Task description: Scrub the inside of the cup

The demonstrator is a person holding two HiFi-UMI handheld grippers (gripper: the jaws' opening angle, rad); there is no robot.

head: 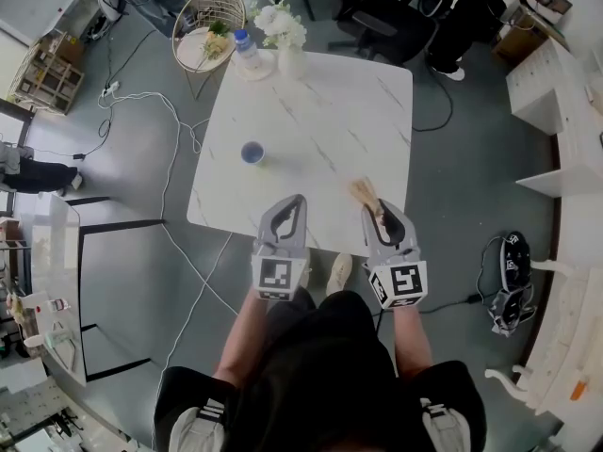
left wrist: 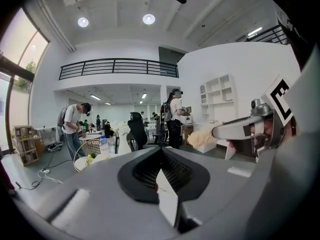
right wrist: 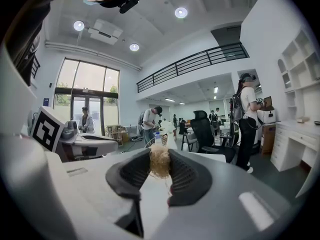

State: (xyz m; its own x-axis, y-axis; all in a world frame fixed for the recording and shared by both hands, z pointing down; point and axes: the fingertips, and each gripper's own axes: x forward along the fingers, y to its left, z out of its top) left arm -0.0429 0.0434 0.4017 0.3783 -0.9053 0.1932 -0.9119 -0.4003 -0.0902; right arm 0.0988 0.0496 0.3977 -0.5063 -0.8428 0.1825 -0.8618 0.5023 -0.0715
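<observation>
A small blue cup [head: 252,153] stands upright on the white marble table [head: 330,111], left of its middle. My left gripper [head: 296,201] hovers over the table's near edge, shut and empty; in the left gripper view its jaws [left wrist: 161,152] meet with nothing between them. My right gripper [head: 376,207] is level with it to the right, shut on a tan fibrous scrubbing brush [head: 364,192]. The brush's tuft [right wrist: 160,161] pokes up between the pads in the right gripper view. Both grippers are well short of the cup, which neither gripper view shows.
At the table's far edge stand a water bottle [head: 245,47] and a vase of white flowers [head: 283,30]. A round wire chair [head: 209,19] and office chairs [head: 377,17] stand behind. Cables [head: 170,158] lie on the floor at left. People stand in the room beyond.
</observation>
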